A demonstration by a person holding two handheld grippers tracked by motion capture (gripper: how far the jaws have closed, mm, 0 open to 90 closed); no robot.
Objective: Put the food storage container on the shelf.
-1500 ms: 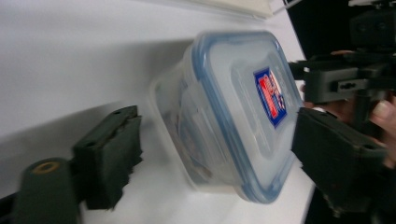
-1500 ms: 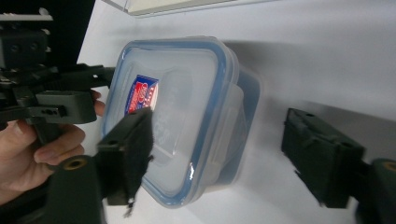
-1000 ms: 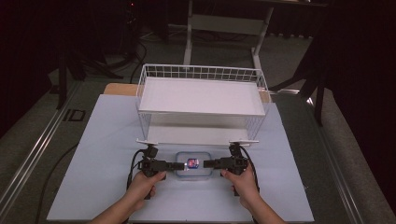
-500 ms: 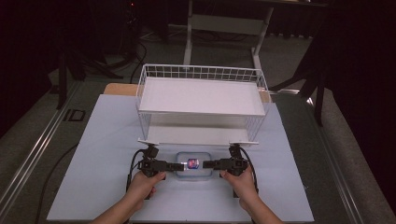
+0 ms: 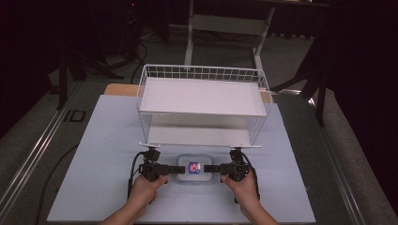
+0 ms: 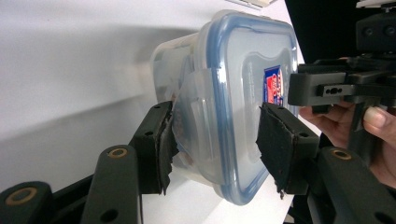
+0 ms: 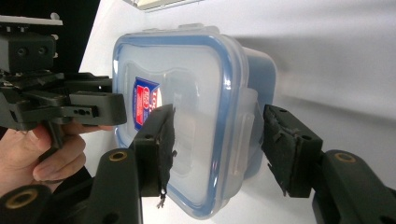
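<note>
A clear plastic container [image 5: 194,168] with a blue-rimmed lid and a red and blue label lies flat on the table, just in front of the wire shelf. My left gripper [image 5: 177,168] is at its left end and my right gripper [image 5: 210,168] at its right end, both rolled on their sides. In the left gripper view the jaws [image 6: 217,149] straddle the container [image 6: 233,93] at its end latch: one pad touches the flap, the other stands off the lid. The right gripper view shows the jaws [image 7: 217,149] astride the opposite latch of the container [image 7: 187,93], with a gap at the outer pad.
A white two-level wire shelf [image 5: 202,98] stands at the back middle of the pale mat [image 5: 103,154], its lower front edge close behind the container. Bare mat lies left, right and in front. Dark floor and table legs surround the table.
</note>
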